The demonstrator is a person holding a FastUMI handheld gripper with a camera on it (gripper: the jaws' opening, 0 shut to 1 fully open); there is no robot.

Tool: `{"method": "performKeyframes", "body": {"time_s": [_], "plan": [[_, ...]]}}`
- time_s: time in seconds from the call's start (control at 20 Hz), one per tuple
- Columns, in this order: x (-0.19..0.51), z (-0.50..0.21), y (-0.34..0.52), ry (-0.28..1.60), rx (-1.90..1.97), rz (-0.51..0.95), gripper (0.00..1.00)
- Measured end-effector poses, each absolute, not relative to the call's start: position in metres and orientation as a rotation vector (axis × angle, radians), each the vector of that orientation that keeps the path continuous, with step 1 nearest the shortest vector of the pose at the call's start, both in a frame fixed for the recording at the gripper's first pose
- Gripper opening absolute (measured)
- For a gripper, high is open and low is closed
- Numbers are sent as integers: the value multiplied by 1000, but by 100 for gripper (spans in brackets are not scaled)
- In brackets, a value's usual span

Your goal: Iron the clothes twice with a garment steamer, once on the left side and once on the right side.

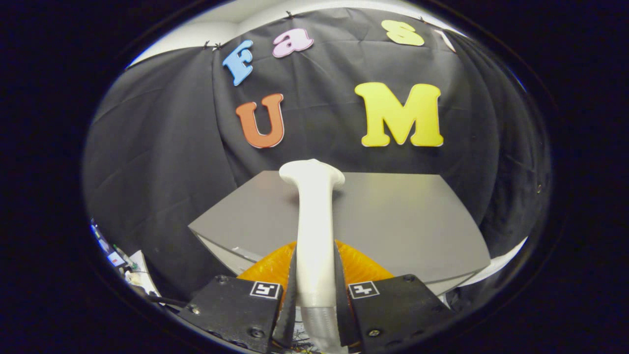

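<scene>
My gripper point(315, 285) is shut on the white garment steamer point(314, 221), both fingers pressing on the lower part of its handle. The steamer runs straight ahead from between the fingers, and its flared head point(311, 174) ends over the grey table point(403, 221). An orange garment point(361, 265) lies bunched just behind the fingers on both sides of the handle, near the table's front edge; most of it is hidden by the fingers and the steamer. A ribbed grey hose end point(319, 324) joins the handle's base between the fingers.
The grey table stretches ahead and to the right, up to the black cloth wall point(162, 147) behind it. Low on the left, past the table's corner, sits a cluttered spot with small devices and cables point(118, 260).
</scene>
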State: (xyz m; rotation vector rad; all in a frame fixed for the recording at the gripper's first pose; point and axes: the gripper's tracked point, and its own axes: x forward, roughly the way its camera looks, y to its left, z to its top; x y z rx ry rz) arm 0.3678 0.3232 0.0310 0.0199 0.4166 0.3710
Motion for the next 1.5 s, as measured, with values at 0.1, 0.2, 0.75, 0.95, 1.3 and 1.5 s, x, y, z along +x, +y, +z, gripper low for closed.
{"method": "performKeyframes", "body": {"time_s": [0.1, 0.2, 0.75, 0.95, 1.3, 1.5], "plan": [[350, 53, 296, 367, 51, 347, 37], [332, 74, 262, 322, 74, 306, 37], [203, 163, 59, 116, 148, 53, 37], [189, 180, 5, 73, 201, -11, 37], [232, 216, -41, 24, 207, -15, 37], [271, 235, -45, 14, 189, 14, 37]]}}
